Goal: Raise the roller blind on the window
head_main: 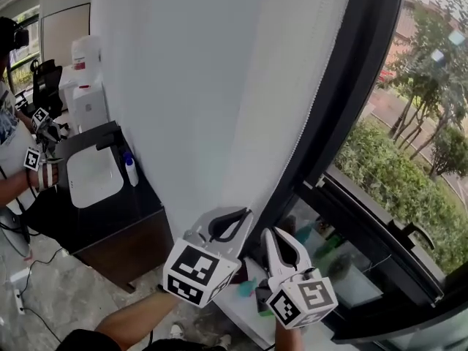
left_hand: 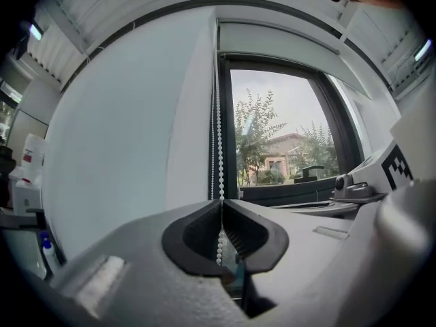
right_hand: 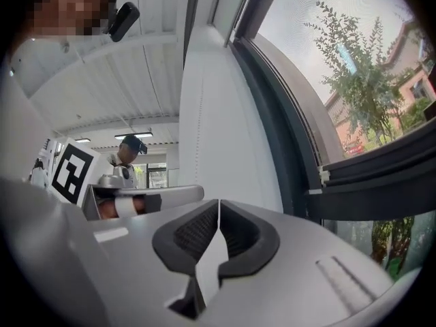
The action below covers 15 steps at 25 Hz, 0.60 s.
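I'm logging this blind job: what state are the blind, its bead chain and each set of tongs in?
roller blind: lowered, covering its pane.
bead chain: hanging straight beside the blind's edge, pinched low down.
left tongs: shut on the bead chain.
right tongs: shut, tips together, nothing between them.

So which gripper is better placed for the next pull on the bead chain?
Left. The left gripper is shut on the bead chain beside the roller blind; the right gripper is shut with no chain visible.
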Tool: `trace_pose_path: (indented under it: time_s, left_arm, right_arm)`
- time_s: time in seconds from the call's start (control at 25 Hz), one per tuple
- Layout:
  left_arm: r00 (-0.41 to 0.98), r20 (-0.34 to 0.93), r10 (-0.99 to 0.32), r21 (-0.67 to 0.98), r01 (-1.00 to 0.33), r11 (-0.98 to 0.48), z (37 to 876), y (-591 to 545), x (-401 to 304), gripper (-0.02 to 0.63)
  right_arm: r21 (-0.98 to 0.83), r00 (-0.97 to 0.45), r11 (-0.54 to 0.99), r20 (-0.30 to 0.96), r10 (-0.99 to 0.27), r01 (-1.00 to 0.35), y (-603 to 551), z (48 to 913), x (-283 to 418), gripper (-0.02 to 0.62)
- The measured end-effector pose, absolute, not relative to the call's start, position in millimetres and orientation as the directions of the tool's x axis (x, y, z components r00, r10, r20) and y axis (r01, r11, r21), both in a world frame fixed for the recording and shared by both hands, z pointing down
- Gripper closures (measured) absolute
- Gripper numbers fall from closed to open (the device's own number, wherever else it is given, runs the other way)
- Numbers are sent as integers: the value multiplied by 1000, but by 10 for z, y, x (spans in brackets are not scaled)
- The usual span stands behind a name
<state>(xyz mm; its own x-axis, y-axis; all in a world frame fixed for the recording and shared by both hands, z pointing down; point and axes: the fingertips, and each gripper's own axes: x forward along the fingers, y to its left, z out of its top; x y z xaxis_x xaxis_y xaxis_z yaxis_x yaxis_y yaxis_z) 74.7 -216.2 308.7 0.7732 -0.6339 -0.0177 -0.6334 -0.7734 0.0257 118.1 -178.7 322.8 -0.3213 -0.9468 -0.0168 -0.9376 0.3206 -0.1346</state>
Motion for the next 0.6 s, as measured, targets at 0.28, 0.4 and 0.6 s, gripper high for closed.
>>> trace_pose_path:
  time_s: [0.28, 0.4, 0.6]
  left_arm:
    - [750, -18, -661, 19, -660, -751, 3237, -2016, 511, 571]
    - [745, 9, -667, 16, -668, -744, 3337, -1971, 437, 571]
    - [754, 71, -653, 27, -656, -754, 3552, -1900, 349, 572]
  right_arm:
    - [-135, -272, 272, -17, -962, -953, -1731, 3304, 1011, 581]
    - [-131, -256, 255, -9, -967, -958, -1720, 3343, 937, 581]
    - [-123, -231, 228, 12, -973, -966, -1687, 3412, 820, 588]
